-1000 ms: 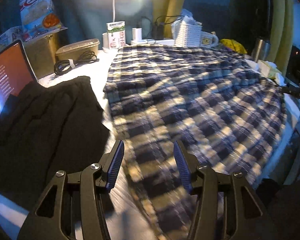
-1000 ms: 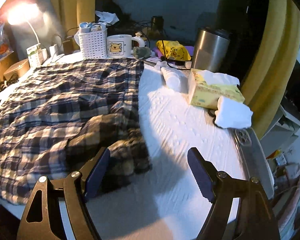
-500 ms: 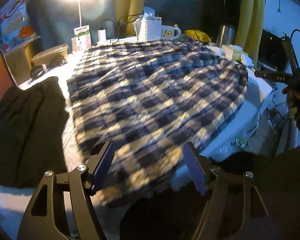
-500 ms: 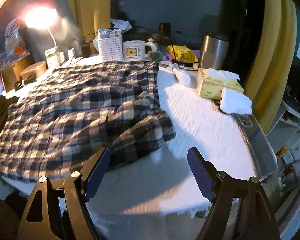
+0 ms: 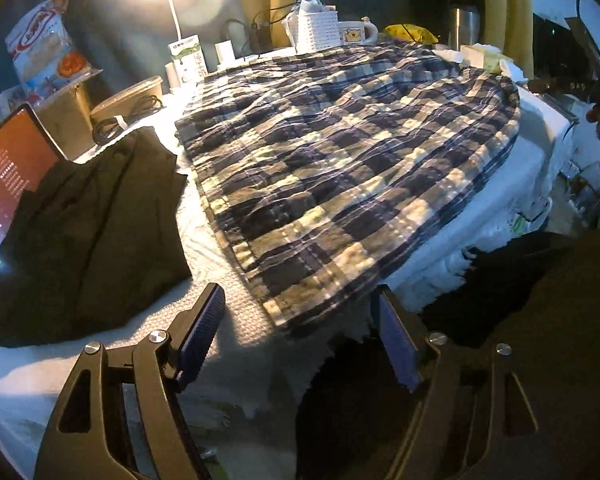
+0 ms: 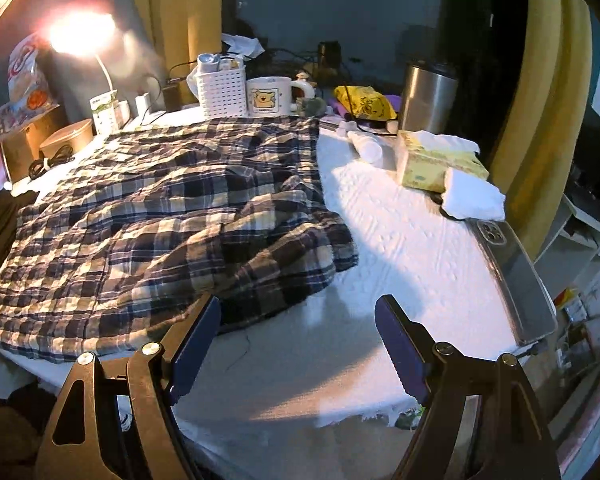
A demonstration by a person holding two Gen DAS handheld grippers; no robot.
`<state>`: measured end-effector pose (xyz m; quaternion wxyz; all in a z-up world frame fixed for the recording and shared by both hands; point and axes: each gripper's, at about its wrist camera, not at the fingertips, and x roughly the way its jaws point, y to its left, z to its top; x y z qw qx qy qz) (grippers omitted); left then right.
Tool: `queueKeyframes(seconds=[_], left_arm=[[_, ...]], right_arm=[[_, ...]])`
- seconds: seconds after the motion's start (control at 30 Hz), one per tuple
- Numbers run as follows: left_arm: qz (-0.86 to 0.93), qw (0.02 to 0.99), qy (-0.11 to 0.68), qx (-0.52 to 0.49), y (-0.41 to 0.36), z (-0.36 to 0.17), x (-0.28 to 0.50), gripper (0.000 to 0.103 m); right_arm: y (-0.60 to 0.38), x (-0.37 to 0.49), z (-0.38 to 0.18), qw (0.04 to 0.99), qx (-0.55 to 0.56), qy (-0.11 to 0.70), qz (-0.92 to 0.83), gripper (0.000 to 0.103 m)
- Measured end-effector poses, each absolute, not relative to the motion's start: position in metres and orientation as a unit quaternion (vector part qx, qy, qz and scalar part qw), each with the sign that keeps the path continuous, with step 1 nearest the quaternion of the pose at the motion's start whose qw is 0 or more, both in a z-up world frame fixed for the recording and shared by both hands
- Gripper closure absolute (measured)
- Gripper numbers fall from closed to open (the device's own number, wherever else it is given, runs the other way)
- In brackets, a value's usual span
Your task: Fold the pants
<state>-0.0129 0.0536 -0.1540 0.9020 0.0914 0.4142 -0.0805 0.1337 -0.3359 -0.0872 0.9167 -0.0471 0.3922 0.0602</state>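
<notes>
Right now both of your grippers are empty, with fingers spread wide. The plaid pants [image 5: 340,168] lie spread across the white-covered bench [image 6: 412,264], ahead of both pairs of fingers. Ahead of your left gripper [image 5: 300,336], a corner of the pants reaches the bench's near edge, lying between the two fingers but beyond their tips. Ahead of your right gripper [image 6: 298,340], a rumpled, bunched end of the pants sits just past the left-hand finger.

To start the fold well, you would probably take one layer-stack at each end, pinching close to the hem so no loose layer slips out. Smoothing the bunched part beside your right gripper first looks wise, or the crease may set crooked.

The bench is crowded. A black garment [image 5: 88,232] lies left of your left fingers, just beside the pants. Far beyond the fingers stand a lit lamp [image 6: 80,34], a white basket [image 6: 222,90], a bear mug [image 6: 272,96] and a steel tumbler [image 6: 428,98]. A tissue box [image 6: 432,160] sits ahead and to the right of your right fingers. Yellow curtains hang behind, and the room is dim.
</notes>
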Motion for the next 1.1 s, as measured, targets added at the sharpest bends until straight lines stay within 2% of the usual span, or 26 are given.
queueKeyframes(seconds=[0.37,0.6,0.63,0.73,0.77,0.8,0.9,1.1], left_arm=[[-0.072,0.927,0.363,0.067,0.061,-0.142,-0.005,0.028],[-0.090,0.928,0.349,0.094,0.052,-0.145,-0.003,0.030],[-0.094,0.928,0.346,0.099,0.050,-0.145,-0.004,0.033],[-0.099,0.927,0.343,0.113,0.043,-0.145,-0.004,0.063],[-0.104,0.925,0.347,0.115,0.042,-0.146,-0.002,0.081],[-0.106,0.923,0.350,0.116,0.041,-0.147,-0.001,0.088],[-0.109,0.925,0.345,0.114,0.040,-0.144,0.000,0.097],[-0.107,0.931,0.345,0.055,0.056,-0.130,0.016,0.097]], right_arm=[[-0.338,0.136,-0.089,0.916,-0.044,0.396,0.054,0.022],[-0.339,0.136,-0.089,0.916,-0.044,0.394,0.055,0.022],[-0.340,0.136,-0.089,0.916,-0.043,0.395,0.054,0.022],[-0.346,0.139,-0.092,0.915,-0.041,0.397,0.048,0.022],[-0.349,0.140,-0.094,0.915,-0.043,0.398,0.043,0.022],[-0.351,0.141,-0.095,0.915,-0.044,0.398,0.039,0.022],[-0.361,0.144,-0.099,0.915,-0.049,0.399,0.024,0.022],[-0.372,0.153,-0.111,0.911,-0.090,0.403,0.012,0.022]])
